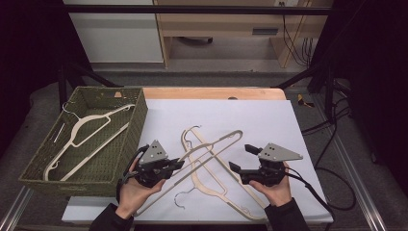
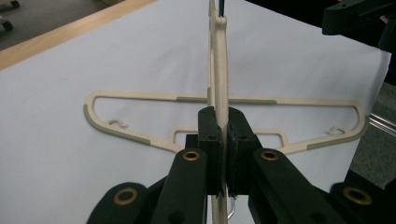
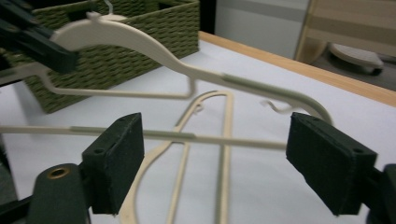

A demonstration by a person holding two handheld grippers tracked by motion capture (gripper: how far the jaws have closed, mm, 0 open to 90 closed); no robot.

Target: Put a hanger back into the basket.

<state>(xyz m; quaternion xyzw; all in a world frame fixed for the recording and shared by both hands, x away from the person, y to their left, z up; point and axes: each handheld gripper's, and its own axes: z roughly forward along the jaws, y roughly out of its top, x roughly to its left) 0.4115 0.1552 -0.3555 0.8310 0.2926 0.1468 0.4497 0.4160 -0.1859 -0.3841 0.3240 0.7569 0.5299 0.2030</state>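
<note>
Left gripper (image 1: 177,164): my left hand (image 1: 132,190) has it at the near left of the counter, just right of the basket; fingers (image 2: 211,140) clamped on the held hanger, no gap visible in its own view
Held hanger (image 1: 211,149): cream plastic, gripped near its neck; from the high view it runs up and right toward the middle of the white sheet, long bar trailing down toward the near edge. In the right gripper view it's clearly lifted off the sheet, shoulder curving across the frame
Right gripper (image 1: 240,159): my right hand (image 1: 275,188) holds it near right, pointing left at the hangers; fingers (image 3: 114,161) spread wide, nothing between them. Held hanger's bar passes beyond the fingers, can't tell if anything touches
Flat hanger (image 1: 204,180): second cream hanger lying on the sheet under/behind the held one, the two crossing in the high view; wire hook (image 1: 180,198) at the near end
Basket (image 1: 137,125): green woven, far left of the counter, off the sheet's left edge
Basket hanger (image 1: 84,139): one cream hanger already inside, lying diagonally, hook toward the far left corner
Counter (image 1: 211,93): wood edge showing at the far side, white sheet (image 1: 250,115) covering most of it
Cables (image 1: 327,173): black, trailing off the right gripper over the near right edge
</note>
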